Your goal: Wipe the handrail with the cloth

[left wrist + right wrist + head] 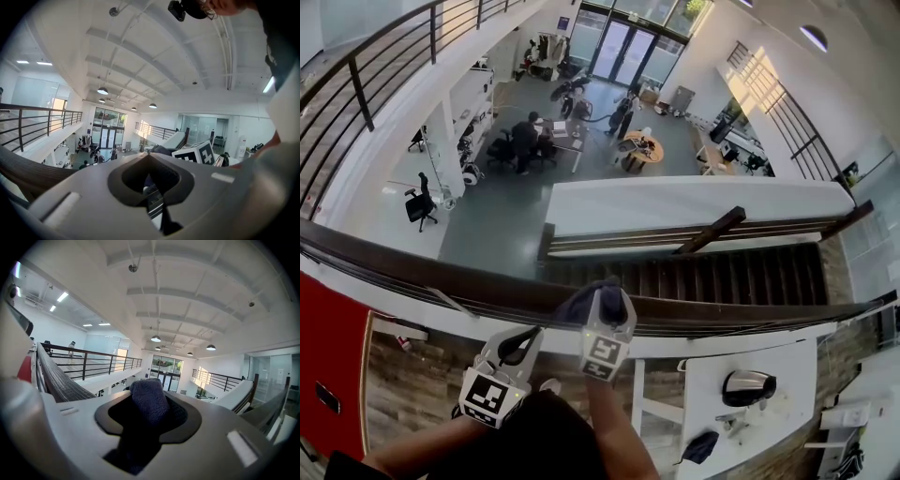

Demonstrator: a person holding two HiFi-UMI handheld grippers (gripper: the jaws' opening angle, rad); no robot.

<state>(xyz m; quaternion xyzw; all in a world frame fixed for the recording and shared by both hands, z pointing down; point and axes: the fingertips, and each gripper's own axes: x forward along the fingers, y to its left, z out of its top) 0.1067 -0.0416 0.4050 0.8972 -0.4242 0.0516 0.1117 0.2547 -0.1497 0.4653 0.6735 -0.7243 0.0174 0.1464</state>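
1. Head view: The long, dark, smooth wooden handrail (441,281) curves across. The right tool (607,305) pinches a soft dark blue cloth (581,302) that sits on top of the rail. The left tool (528,337) is just below the rail.
2. Left gripper view: The left tool's grey tips are pressed together, with nothing in the hole between them.
3. Right gripper view: The right tool squeezes the fuzzy, bumpy cloth, which sticks up in a round lump. The rail runs by on the left.

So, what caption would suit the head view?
Right gripper holds a dark blue knitted cloth on the dark wooden handrail.
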